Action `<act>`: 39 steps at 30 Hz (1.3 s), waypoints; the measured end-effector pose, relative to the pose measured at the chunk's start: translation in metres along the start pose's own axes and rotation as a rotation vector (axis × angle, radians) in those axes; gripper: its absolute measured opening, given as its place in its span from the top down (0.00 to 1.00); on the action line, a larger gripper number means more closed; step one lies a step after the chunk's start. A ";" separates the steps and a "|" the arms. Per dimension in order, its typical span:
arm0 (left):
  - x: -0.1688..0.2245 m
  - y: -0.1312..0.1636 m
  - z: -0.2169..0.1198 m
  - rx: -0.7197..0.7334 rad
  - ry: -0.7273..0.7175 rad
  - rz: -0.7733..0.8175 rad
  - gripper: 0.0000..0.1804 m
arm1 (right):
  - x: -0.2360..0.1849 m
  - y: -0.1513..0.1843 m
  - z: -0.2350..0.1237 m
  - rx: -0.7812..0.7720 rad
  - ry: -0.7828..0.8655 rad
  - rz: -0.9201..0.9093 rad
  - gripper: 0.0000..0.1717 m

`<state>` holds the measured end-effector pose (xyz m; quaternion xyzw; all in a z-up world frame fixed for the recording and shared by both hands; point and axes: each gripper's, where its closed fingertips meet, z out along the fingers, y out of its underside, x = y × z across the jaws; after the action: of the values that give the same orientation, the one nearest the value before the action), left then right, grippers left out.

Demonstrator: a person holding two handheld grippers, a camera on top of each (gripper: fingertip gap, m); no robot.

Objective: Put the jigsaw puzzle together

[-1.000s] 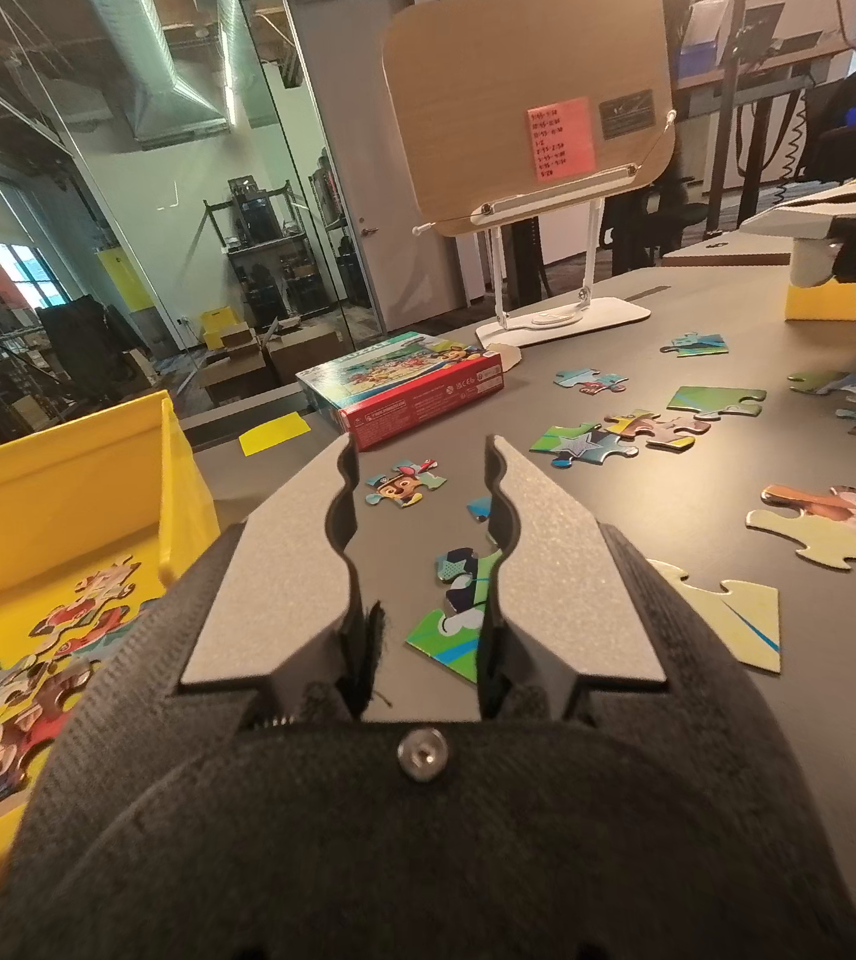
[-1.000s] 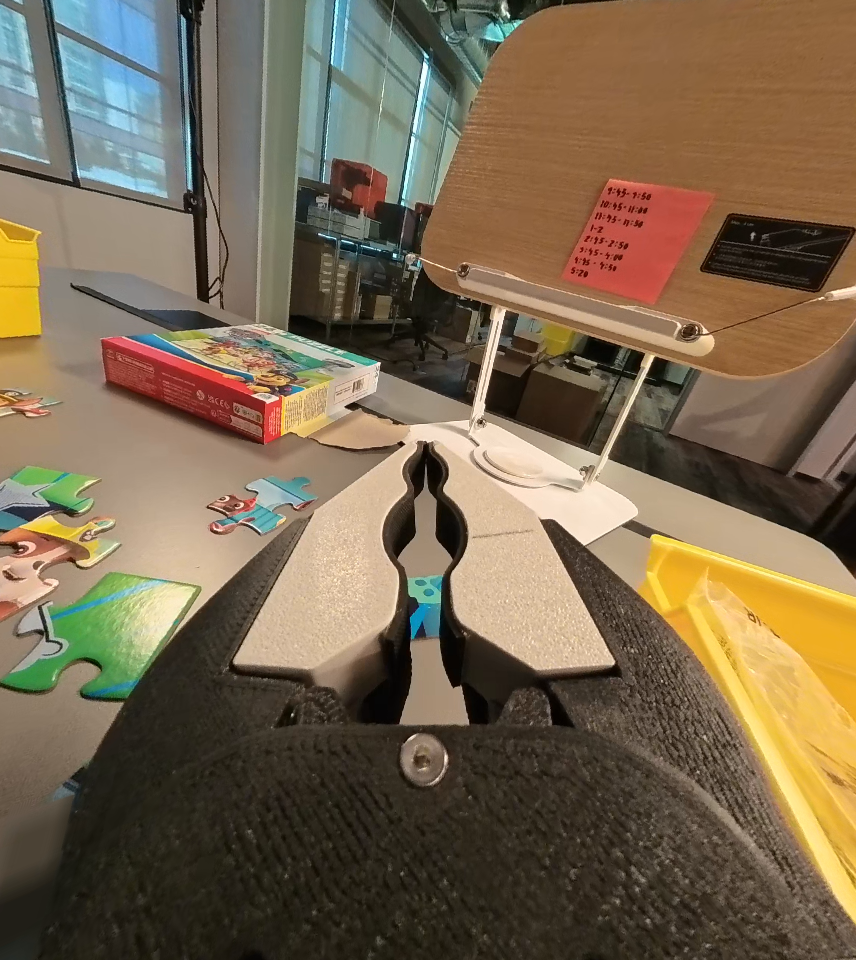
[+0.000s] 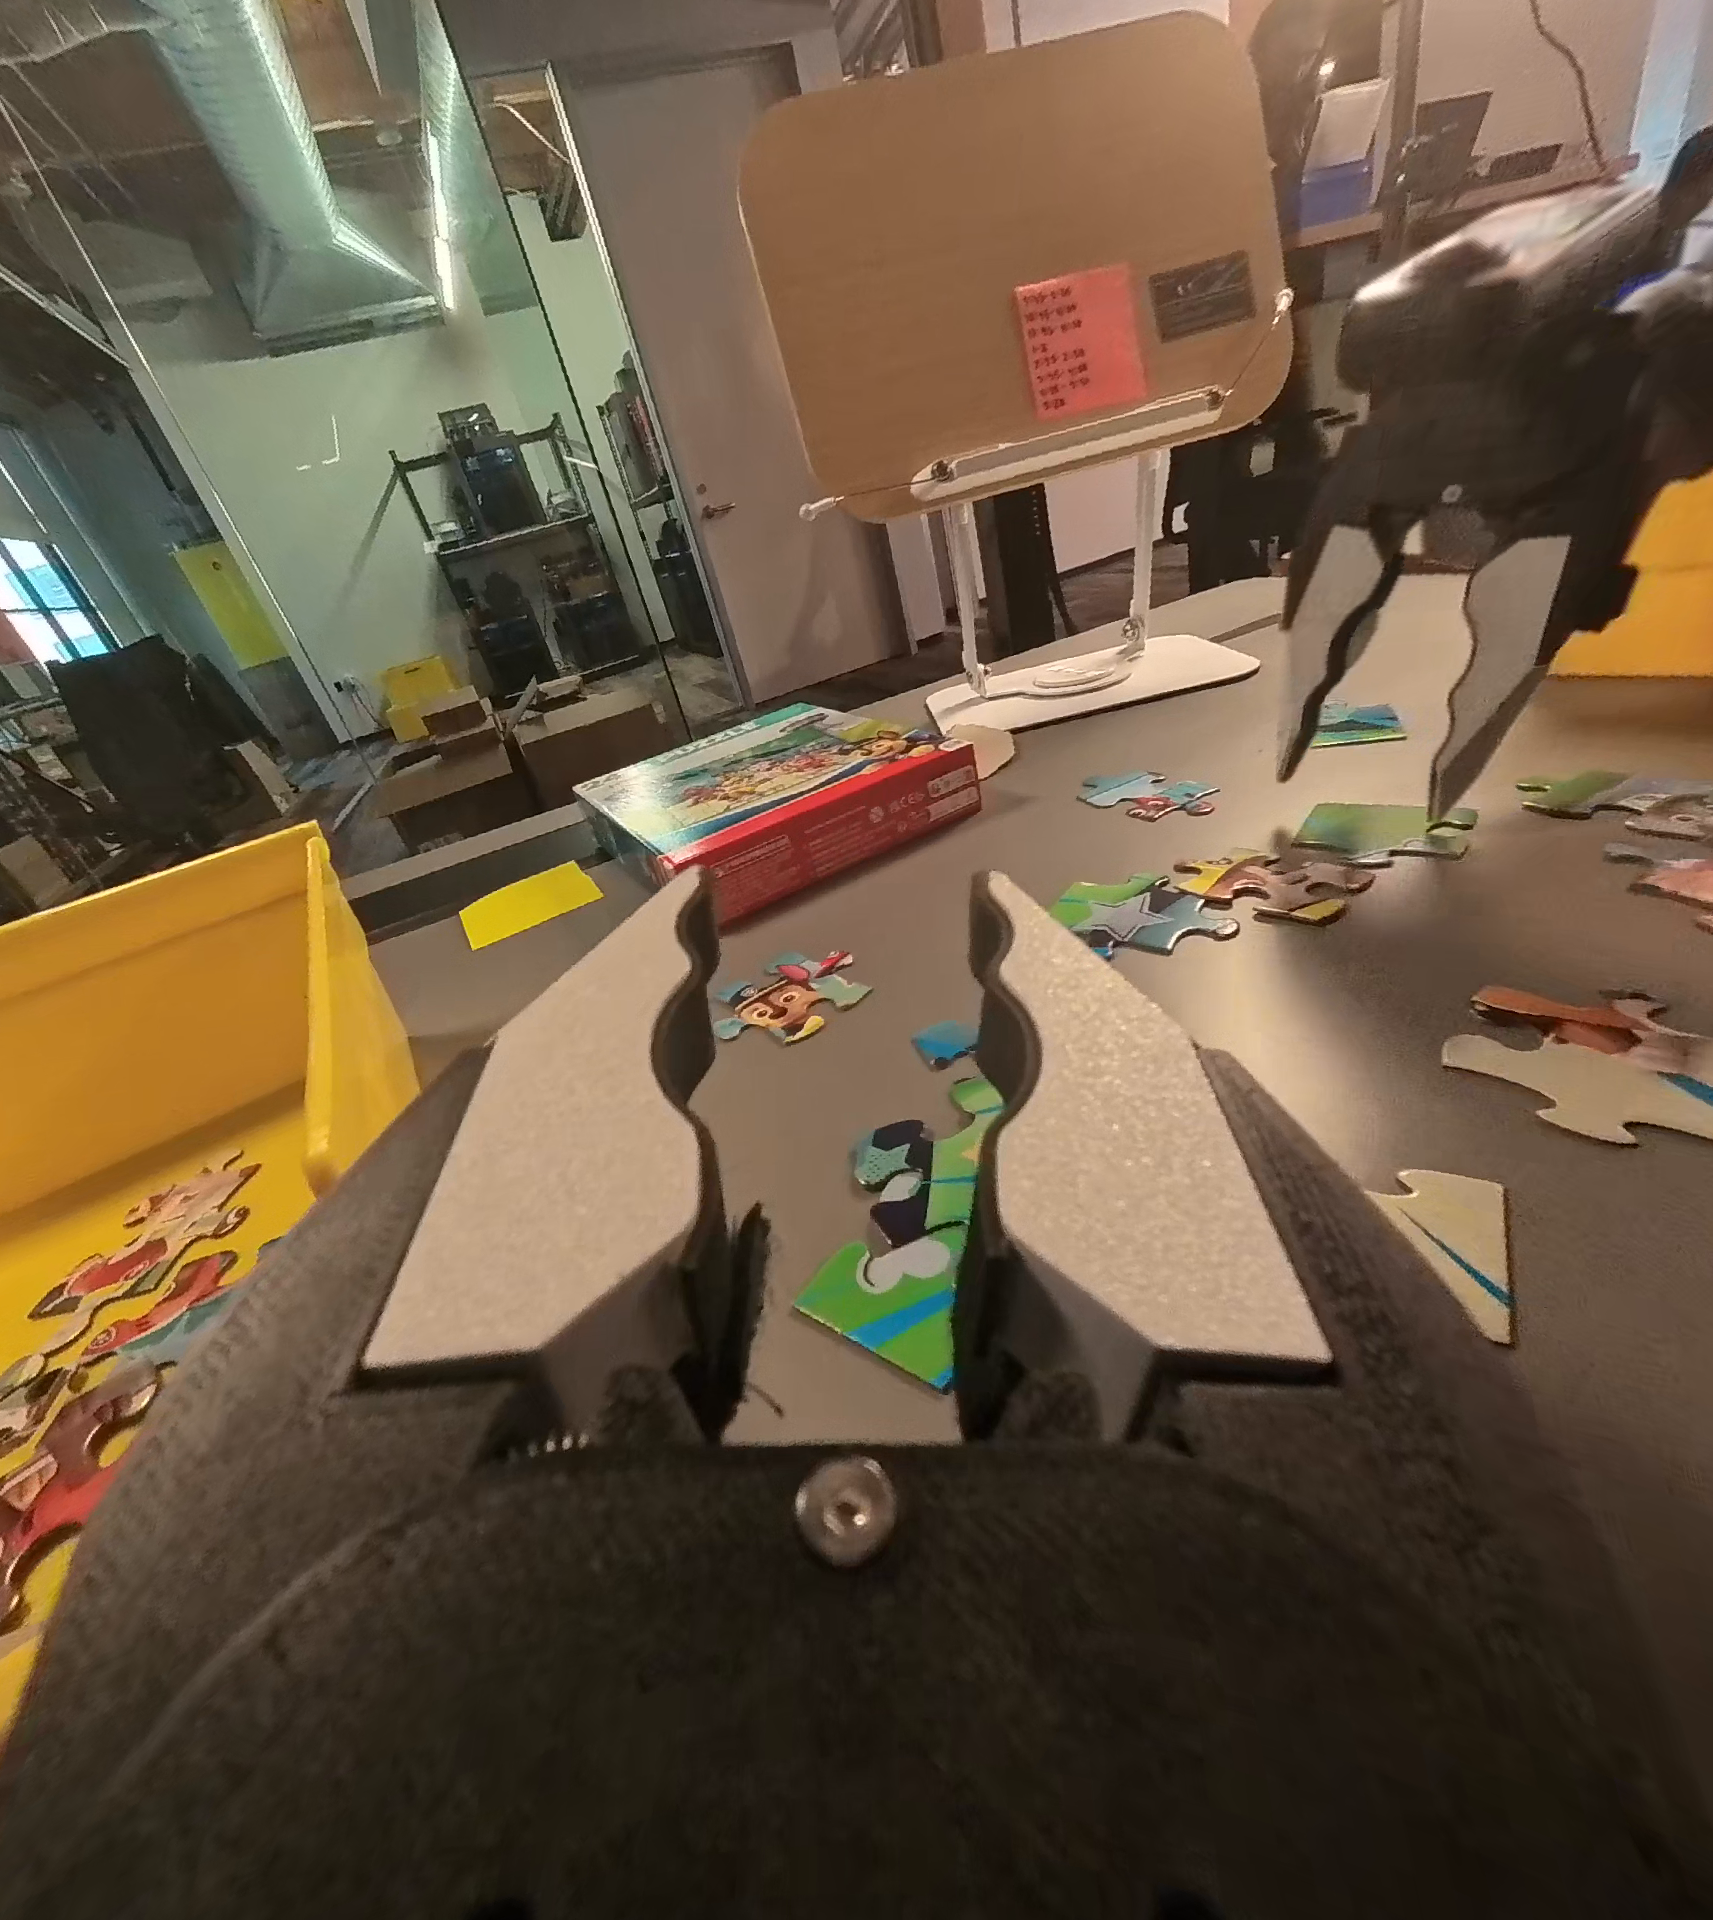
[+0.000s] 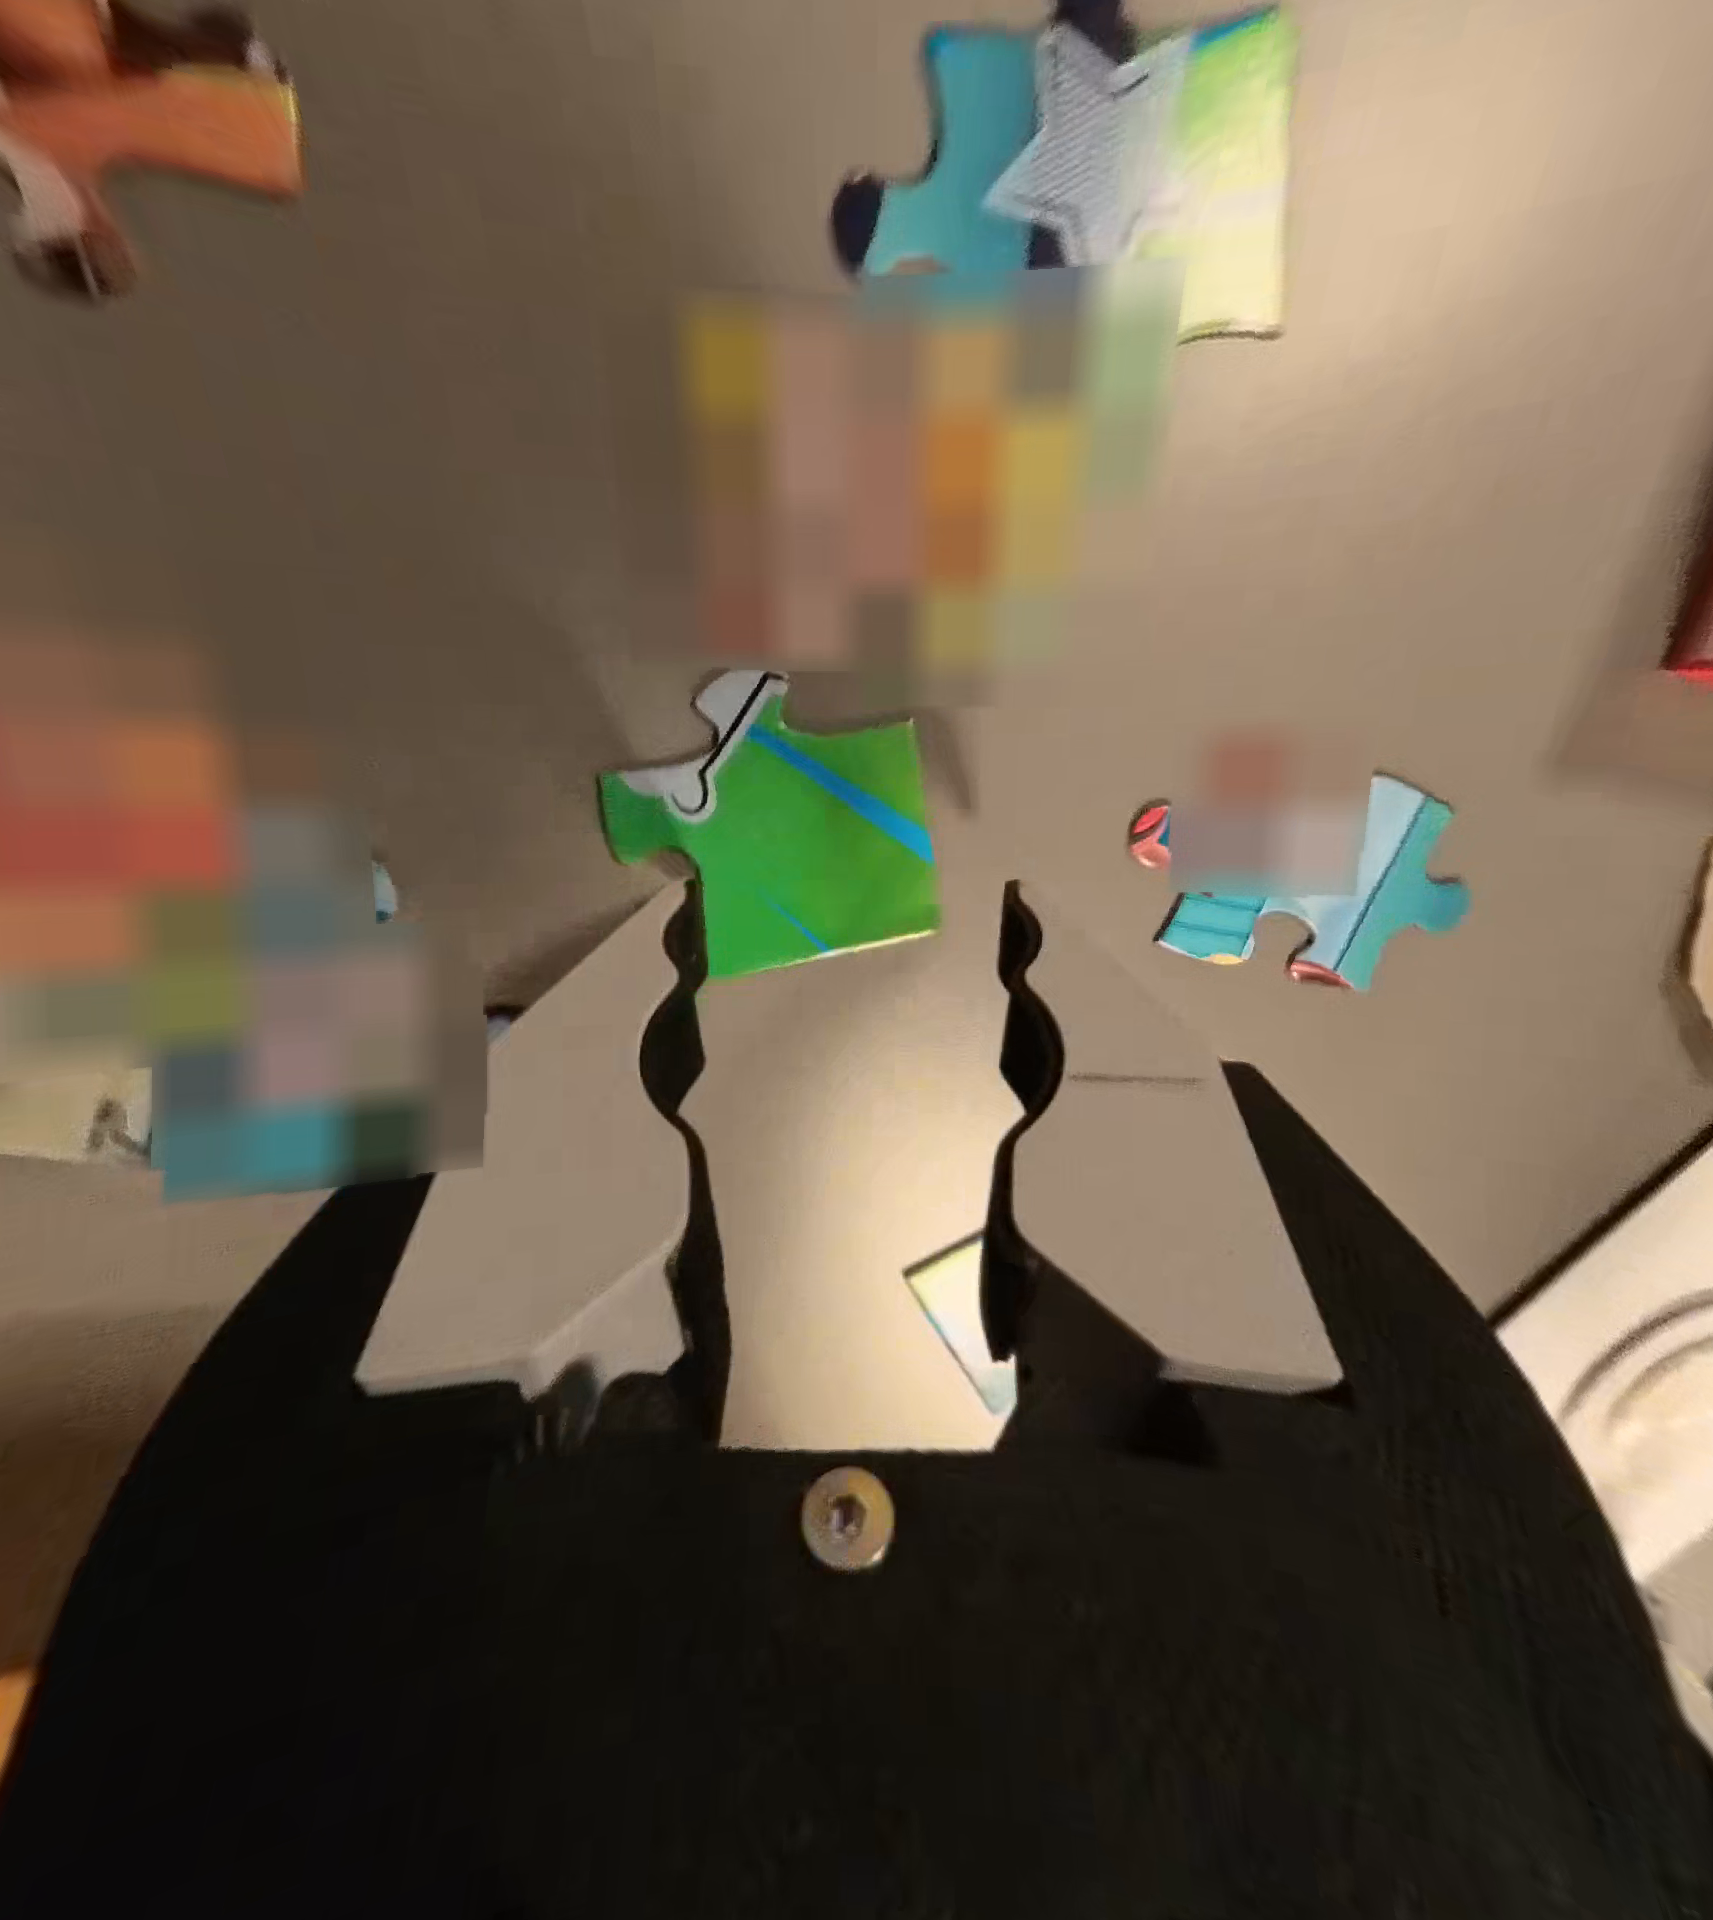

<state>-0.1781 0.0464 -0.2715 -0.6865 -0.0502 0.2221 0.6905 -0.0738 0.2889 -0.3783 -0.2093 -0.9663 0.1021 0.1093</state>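
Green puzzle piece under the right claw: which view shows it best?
The right wrist view: the green piece lies flat just ahead of the open claw, its outline sharp. The left wrist view shows it far off and edge-on, below the right claw's tips.

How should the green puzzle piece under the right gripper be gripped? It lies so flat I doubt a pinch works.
Probably from above, across the green puzzle piece, pads on its two straight edges: it lies flat on the table, and the right gripper hangs open over it.
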 end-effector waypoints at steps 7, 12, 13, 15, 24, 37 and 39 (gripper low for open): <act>0.000 -0.006 -0.004 0.028 -0.006 0.000 0.74 | -0.004 0.000 0.005 -0.119 -0.124 -0.067 0.66; 0.000 -0.008 -0.006 0.042 0.001 -0.014 0.74 | -0.008 -0.002 0.008 -0.151 -0.163 -0.092 0.69; 0.000 -0.008 -0.006 0.045 0.002 -0.014 0.74 | -0.009 -0.003 0.009 -0.151 -0.174 -0.087 0.70; 0.001 -0.009 -0.007 0.049 0.002 -0.014 0.74 | -0.010 -0.004 0.009 -0.153 -0.177 -0.068 0.72; 0.000 -0.012 -0.009 0.064 0.002 -0.022 0.74 | -0.004 -0.003 0.005 -0.160 -0.086 0.023 0.96; 0.003 -0.010 -0.008 0.057 0.013 -0.020 0.74 | 0.026 -0.001 -0.007 -0.026 0.013 0.287 0.83; 0.003 -0.010 -0.008 0.055 0.014 -0.018 0.74 | 0.035 -0.008 -0.005 -0.004 0.021 0.313 0.81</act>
<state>-0.1700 0.0410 -0.2627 -0.6682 -0.0456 0.2124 0.7115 -0.1062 0.2975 -0.3660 -0.3585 -0.9209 0.1136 0.1019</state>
